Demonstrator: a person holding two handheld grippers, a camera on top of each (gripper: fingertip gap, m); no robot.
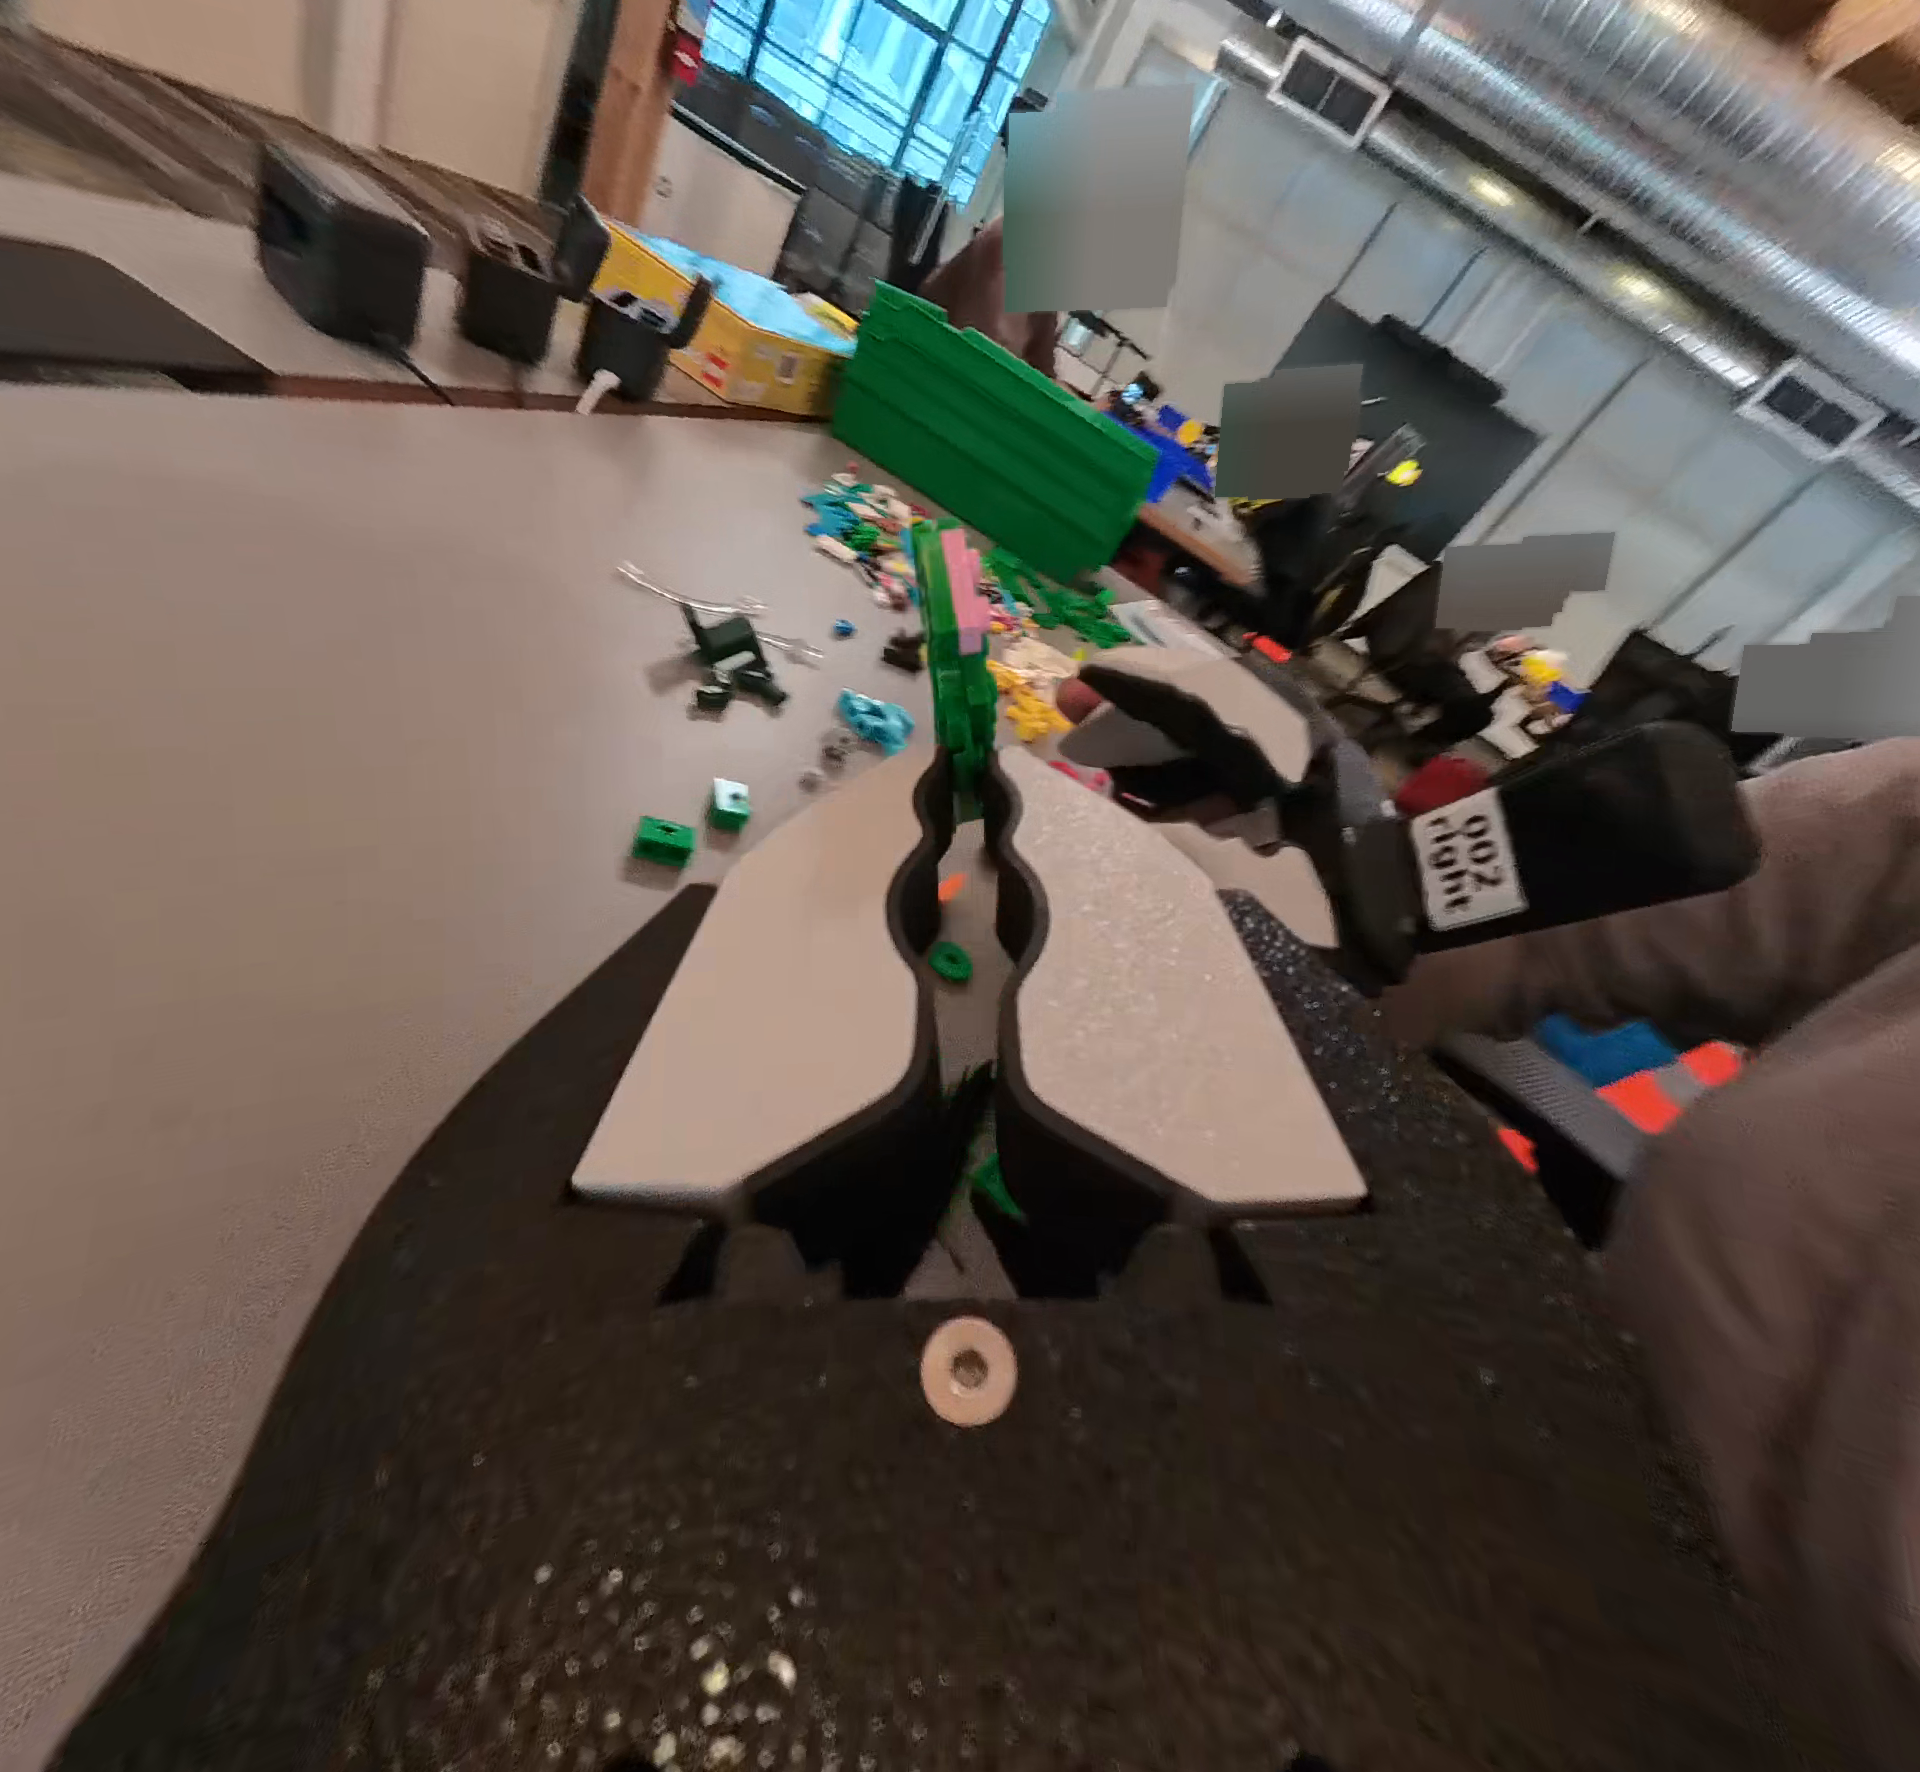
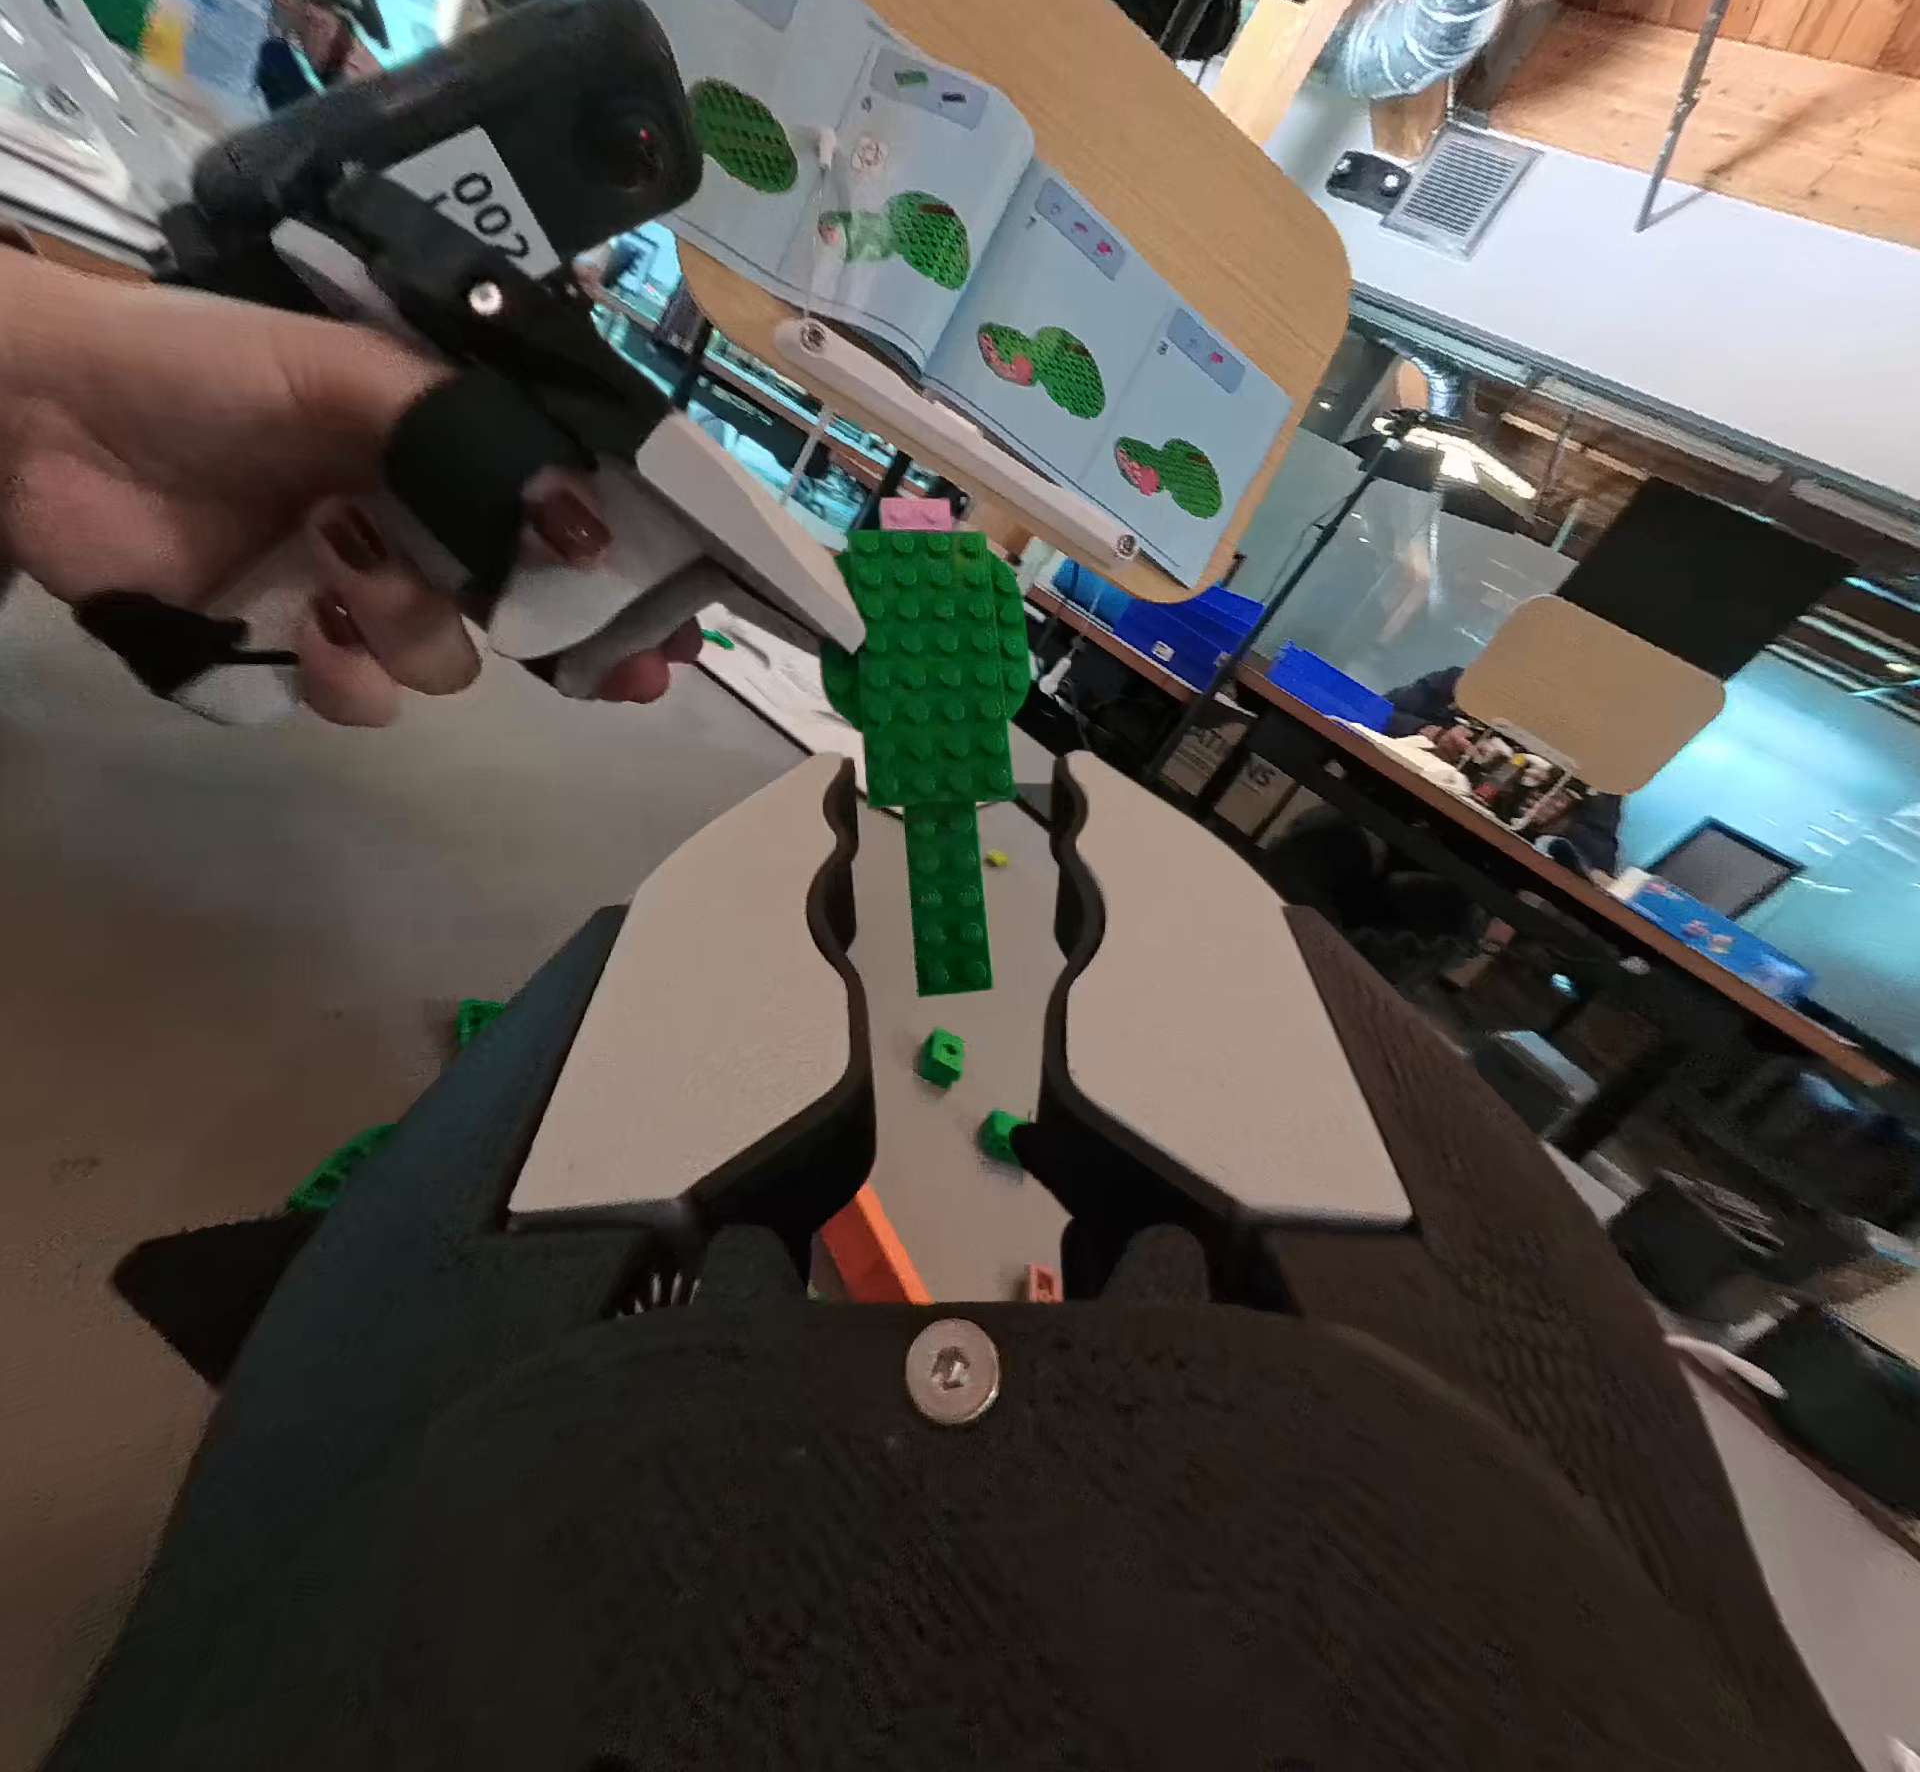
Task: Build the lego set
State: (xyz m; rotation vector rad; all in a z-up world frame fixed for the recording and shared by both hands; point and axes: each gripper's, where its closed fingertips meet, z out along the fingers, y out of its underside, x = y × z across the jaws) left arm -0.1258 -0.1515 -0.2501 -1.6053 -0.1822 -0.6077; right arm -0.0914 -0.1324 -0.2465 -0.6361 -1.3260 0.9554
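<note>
My left gripper (image 1: 971,782) is shut on the edge of a green plate assembly (image 1: 958,673) with a pink brick (image 1: 966,600) at its far end, held up off the table. In the right wrist view the assembly (image 2: 935,683) faces me studs-on, the pink brick (image 2: 914,514) on top and a narrow green plate (image 2: 948,901) hanging down. The left gripper (image 2: 847,631) grips it from the left. My right gripper (image 2: 956,787) is open and empty, its fingers either side of the narrow plate and apart from it. It also shows in the left wrist view (image 1: 1081,709).
An open instruction booklet (image 2: 987,268) sits on a wooden stand behind the assembly. Loose green bricks (image 2: 940,1057) lie on the grey table (image 1: 312,631). A pile of mixed bricks (image 1: 883,527), stacked green baseplates (image 1: 987,444) and a yellow box (image 1: 748,330) stand farther off. Some 5 centimeters of space lies between my two pairs of fingers.
</note>
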